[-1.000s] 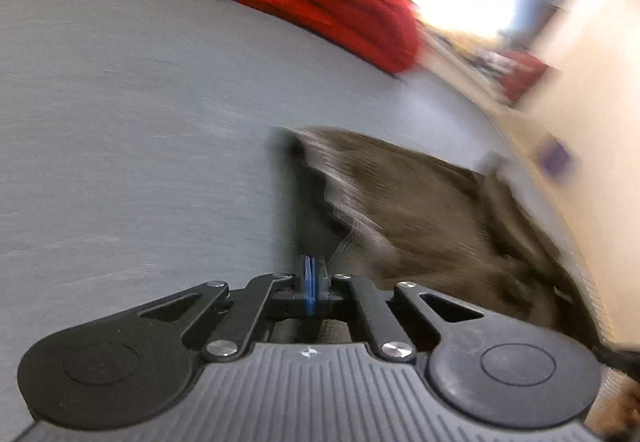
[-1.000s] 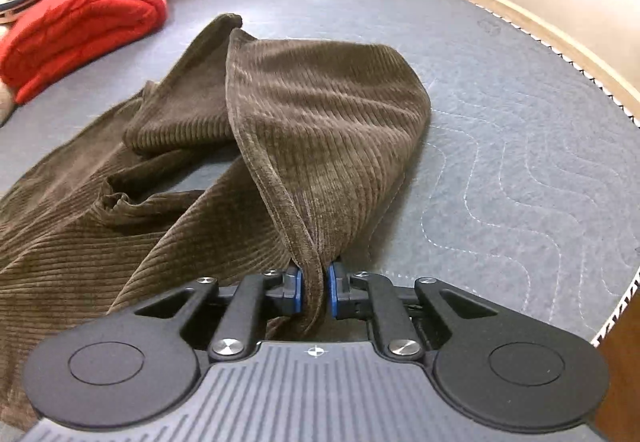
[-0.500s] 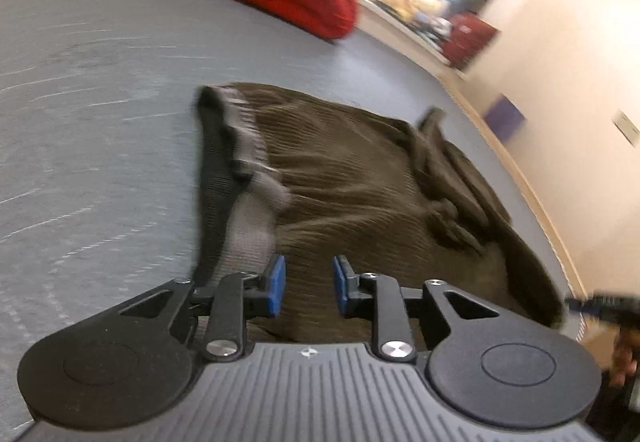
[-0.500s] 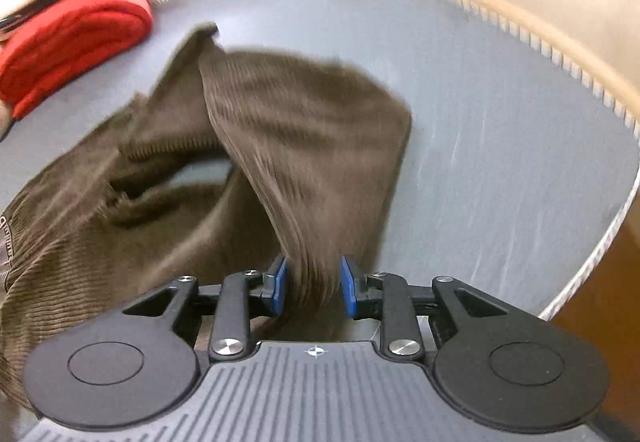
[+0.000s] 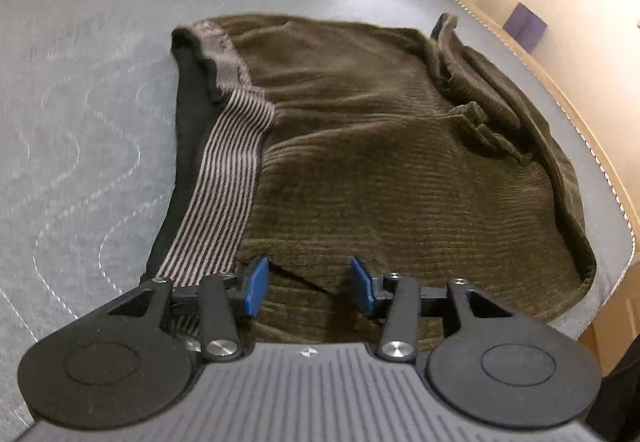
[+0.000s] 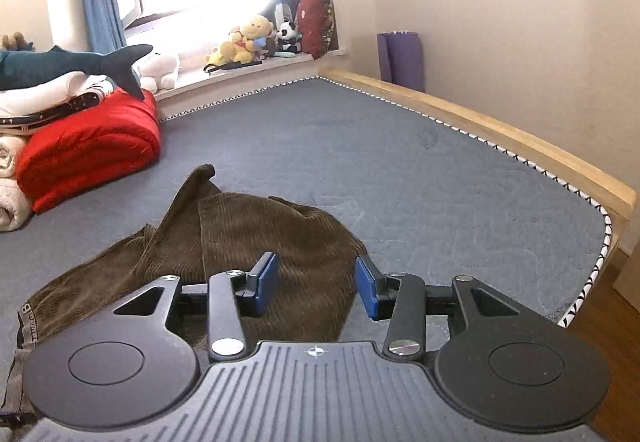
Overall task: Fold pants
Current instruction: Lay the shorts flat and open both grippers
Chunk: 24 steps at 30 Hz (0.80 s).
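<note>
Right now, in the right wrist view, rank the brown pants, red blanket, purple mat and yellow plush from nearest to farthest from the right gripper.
1. Brown pants: lying under and just ahead of the open right gripper.
2. Red blanket: folded, off to the left on the mattress.
3. Purple mat: against the right wall, beyond the bed rail.
4. Yellow plush: on the window ledge, farthest back.
</note>
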Tool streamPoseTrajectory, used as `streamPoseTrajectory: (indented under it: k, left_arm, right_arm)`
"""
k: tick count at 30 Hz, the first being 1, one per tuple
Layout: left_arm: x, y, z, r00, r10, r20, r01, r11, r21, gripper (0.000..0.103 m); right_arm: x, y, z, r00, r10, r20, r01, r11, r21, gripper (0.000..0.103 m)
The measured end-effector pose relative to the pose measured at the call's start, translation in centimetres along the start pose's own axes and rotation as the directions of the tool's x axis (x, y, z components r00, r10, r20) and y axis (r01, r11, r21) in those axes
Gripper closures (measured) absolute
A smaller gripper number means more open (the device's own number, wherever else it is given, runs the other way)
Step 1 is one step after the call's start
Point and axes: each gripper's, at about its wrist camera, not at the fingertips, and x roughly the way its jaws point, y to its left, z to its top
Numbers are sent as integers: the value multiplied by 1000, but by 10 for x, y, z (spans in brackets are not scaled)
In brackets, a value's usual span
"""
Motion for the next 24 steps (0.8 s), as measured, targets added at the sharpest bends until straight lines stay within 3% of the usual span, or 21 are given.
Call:
streamPoseTrajectory:
  k: [4, 6, 8, 11, 14, 24]
  left_arm:
    - [-9, -18, -1, 992, 62, 112, -72, 993, 92, 45]
    - [-12, -25, -2, 989, 59, 133, -75, 990, 116, 44]
    - [-10, -31, -3, 990, 60, 131, -76, 990, 122, 44]
    - [8, -39, -7, 994, 99, 39, -104, 979, 176, 47]
    - [15, -51, -10, 988, 150, 40, -155, 957, 247, 46]
    - [19, -55, -17, 984, 167, 66, -178, 955, 235, 43]
  right_arm:
    - [11, 5, -1, 1000, 2, -12, -2, 1000, -17, 58]
    - [23, 8, -4, 999, 22, -33, -24, 999, -46, 58]
    - [43, 11, -10, 996, 34, -84, -39, 998, -57, 58]
    - [57, 17, -10, 993, 48, -109, -55, 997, -62, 58]
    - [83, 29, -10, 987, 77, -141, -91, 991, -94, 62]
    - [164, 86, -28, 962, 127, -241, -190, 947, -258, 62]
